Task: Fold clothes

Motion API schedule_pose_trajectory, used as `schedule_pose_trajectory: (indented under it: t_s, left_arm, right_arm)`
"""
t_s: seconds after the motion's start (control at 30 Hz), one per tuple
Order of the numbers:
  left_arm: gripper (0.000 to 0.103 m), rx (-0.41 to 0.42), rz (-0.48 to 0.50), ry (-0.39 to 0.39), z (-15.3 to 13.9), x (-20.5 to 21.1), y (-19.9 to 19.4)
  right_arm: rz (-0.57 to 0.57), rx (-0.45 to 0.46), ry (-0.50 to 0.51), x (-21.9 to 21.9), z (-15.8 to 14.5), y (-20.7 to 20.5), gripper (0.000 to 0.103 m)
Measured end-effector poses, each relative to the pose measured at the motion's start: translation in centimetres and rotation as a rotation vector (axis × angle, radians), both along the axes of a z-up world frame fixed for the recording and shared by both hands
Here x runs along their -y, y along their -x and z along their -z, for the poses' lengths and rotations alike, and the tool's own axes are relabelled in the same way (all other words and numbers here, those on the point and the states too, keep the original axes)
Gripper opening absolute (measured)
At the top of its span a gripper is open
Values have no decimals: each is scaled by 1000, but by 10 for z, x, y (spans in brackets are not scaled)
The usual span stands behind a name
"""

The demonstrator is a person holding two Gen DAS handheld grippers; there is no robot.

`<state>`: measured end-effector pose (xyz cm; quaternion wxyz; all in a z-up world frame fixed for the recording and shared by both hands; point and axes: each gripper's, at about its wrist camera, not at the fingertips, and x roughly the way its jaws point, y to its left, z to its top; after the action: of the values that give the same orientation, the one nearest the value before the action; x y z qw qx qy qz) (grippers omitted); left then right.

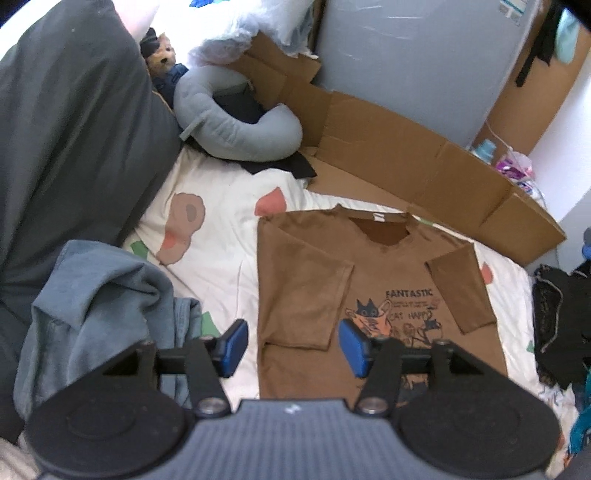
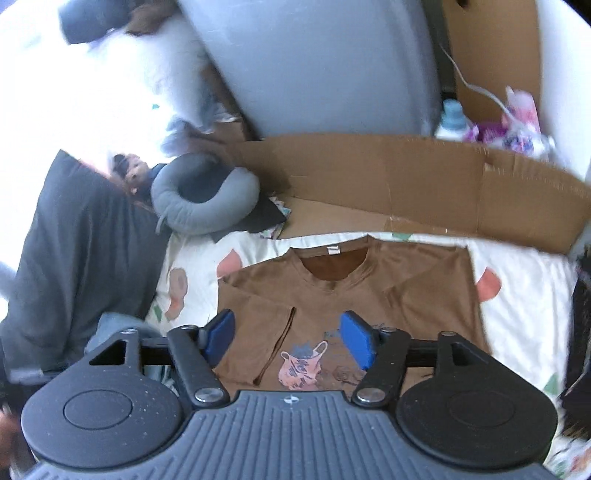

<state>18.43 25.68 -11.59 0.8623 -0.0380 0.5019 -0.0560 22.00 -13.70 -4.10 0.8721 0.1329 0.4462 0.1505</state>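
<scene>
A white patterned bedsheet (image 1: 229,229) covers the bed. A dark grey duvet (image 1: 74,122) lies left, flattened cardboard (image 1: 424,162) behind, a grey neck pillow (image 1: 236,136) and a crumpled blue garment (image 1: 103,295) nearby. The brown T-shirt (image 1: 388,266) lies flat, both sleeves folded inward, beneath and ahead of the left gripper (image 1: 293,341) and right gripper (image 2: 290,336), both spread wide, empty.

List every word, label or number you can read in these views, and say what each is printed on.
"FANTASTIC" – printed in dark letters on the chest of the brown T-shirt, above the cat drawing.
"CAT HAPPY" – same print, below it; the last letters are hard to make out.
Small lines of print beside the cat: too small to read.
White neck tag in the collar: no legible text.
Sticker on the grey panel: blurred, unreadable.
</scene>
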Motion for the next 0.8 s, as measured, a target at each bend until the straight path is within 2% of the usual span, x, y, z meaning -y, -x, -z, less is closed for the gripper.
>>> schedule_pose_trajectory:
  t_s: [0.17, 0.47, 0.63, 0.8]
  left_arm:
    - [61, -13, 1, -22, -17, 1, 16]
    - [64, -32, -91, 0, -35, -8, 44]
    - [68, -37, -107, -36, -46, -12, 59]
    - [72, -25, -152, -40, -51, -15, 71]
  right_arm:
    - [-22, 6, 6, 15, -36, 11, 75]
    - [5, 44, -7, 58, -84, 33, 75]
    - [14, 47, -7, 92, -98, 47, 76]
    - [9, 55, 44, 128, -104, 61, 76]
